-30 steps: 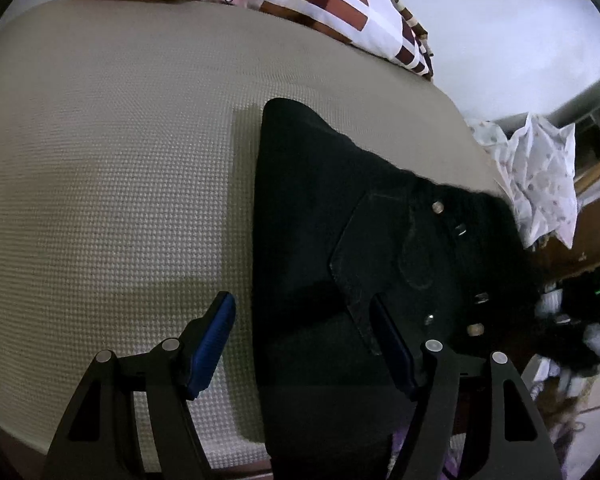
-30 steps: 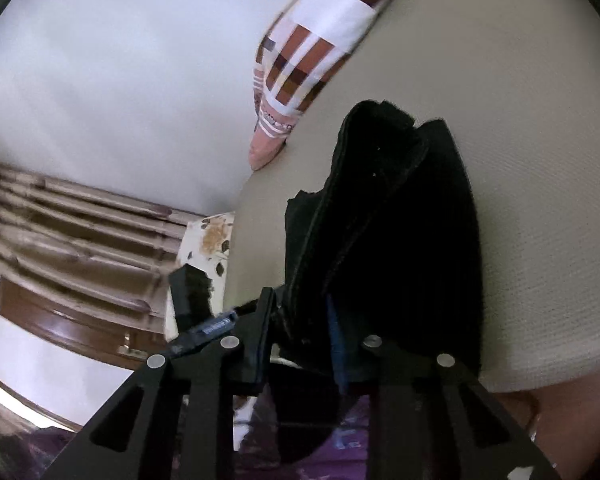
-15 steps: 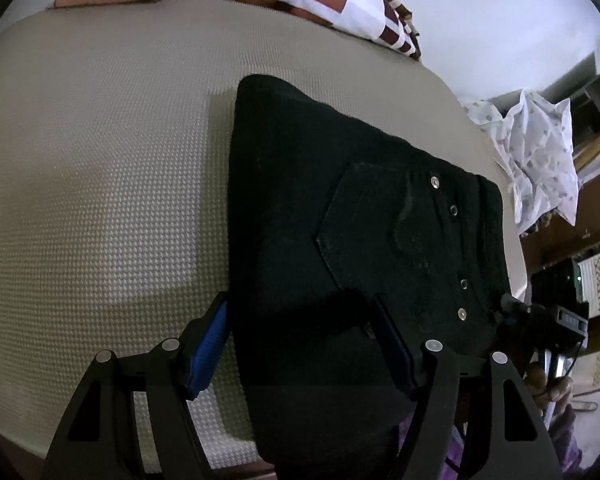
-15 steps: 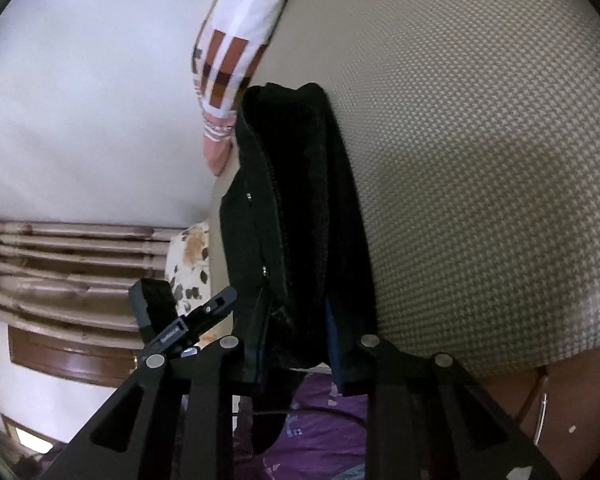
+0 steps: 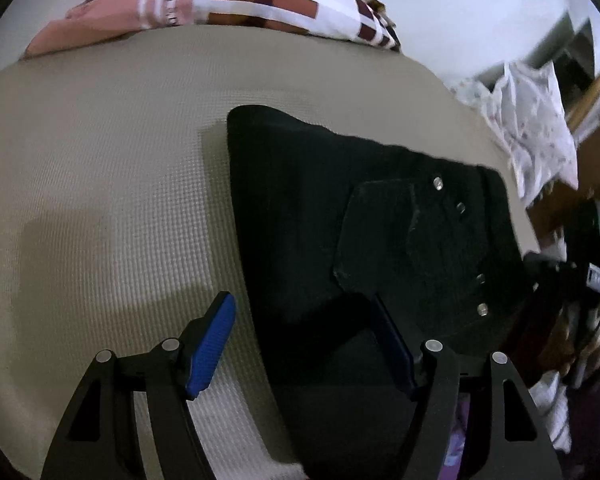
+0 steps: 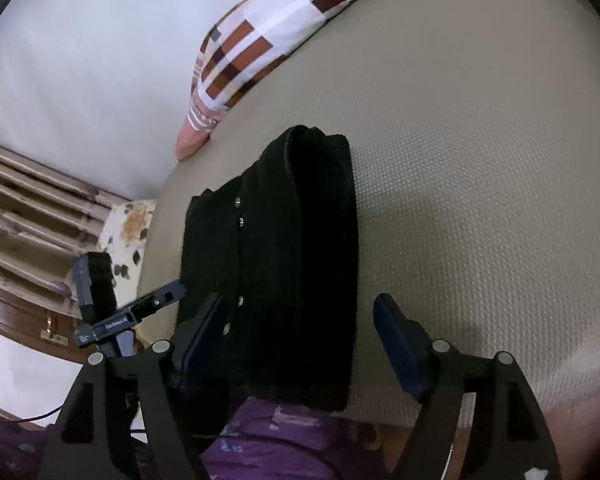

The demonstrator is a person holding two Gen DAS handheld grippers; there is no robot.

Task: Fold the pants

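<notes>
The right claw [image 6: 300, 344] is opening, its blue-padded jaws standing wide on either side of the near end of the folded black denim pants [image 6: 284, 264], the pads clear of the cloth; the left pad sits just beside the riveted edge, the right one over bare bed. The left claw [image 5: 300, 344] stands fairly wide and grips nothing: its left blue pad [image 5: 210, 346] hangs over the bedcover at 7 o'clock of the pants [image 5: 360, 240], its right pad above the dark cloth. The pants lie flat in a thick folded bundle on the beige waffle-textured bedcover [image 6: 480, 200]. In the right wrist view their long axis runs from 6 o'clock up to 12 o'clock, near end overhanging the bed's edge, far folded end pointing toward the pillow. In the left wrist view a back pocket faces up, a row of silver rivets along the waistband side at 3 o'clock. At 12 o'clock lies a pink, white and brown checked pillow [image 5: 240, 0] with printed lettering too blurred to read. A small black device [image 6: 96, 280] at 9 o'clock in the right view carries a white label, also illegible.
</notes>
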